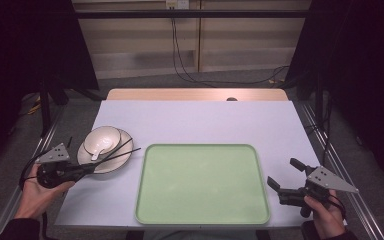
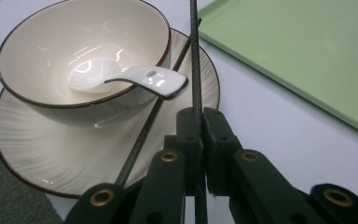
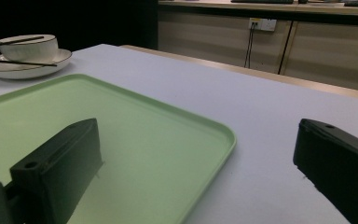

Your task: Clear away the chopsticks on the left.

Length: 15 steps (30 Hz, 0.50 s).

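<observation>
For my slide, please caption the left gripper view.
Left gripper shut on one black chopstick beside a bowl holding a white spoon.

Room's pretty dim overall, with most of the light landing on the surface, which has a pale lavender-white top and a strip of light wood showing along its far edge. Behind it there's a beige panelled wall with a wall socket up top and black cables hanging down and snaking across the grey carpeted floor. Dark curtains or panels box in both sides. Metal frame rails run along the surface's left and right edges. A dark horizontal bar crosses the wall near the top.
</observation>
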Motion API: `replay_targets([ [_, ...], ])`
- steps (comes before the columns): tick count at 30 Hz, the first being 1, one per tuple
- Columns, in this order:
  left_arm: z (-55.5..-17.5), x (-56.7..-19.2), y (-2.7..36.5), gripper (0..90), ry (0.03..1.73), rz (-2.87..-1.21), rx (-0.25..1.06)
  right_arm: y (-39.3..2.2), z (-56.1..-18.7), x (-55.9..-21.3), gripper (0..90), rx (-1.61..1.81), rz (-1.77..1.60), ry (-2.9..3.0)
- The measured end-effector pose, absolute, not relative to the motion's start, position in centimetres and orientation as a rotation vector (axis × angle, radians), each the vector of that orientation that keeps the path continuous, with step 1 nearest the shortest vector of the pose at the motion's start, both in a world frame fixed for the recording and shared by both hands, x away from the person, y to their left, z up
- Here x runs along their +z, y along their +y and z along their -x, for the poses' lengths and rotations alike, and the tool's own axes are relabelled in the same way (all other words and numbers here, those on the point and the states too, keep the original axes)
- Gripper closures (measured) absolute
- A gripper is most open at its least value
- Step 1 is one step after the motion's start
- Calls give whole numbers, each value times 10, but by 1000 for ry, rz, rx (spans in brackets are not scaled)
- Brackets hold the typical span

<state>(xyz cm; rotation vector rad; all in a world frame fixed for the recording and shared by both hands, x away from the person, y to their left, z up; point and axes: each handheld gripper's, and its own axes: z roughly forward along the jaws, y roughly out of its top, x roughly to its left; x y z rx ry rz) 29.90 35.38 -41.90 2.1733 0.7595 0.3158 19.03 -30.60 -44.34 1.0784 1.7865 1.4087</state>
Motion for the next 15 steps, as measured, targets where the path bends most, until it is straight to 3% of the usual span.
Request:
replay_targets([
  [15, -263, -408, 308, 864, 843, -2078, 265, -305, -190, -443, 0, 1415, -1068, 1780],
])
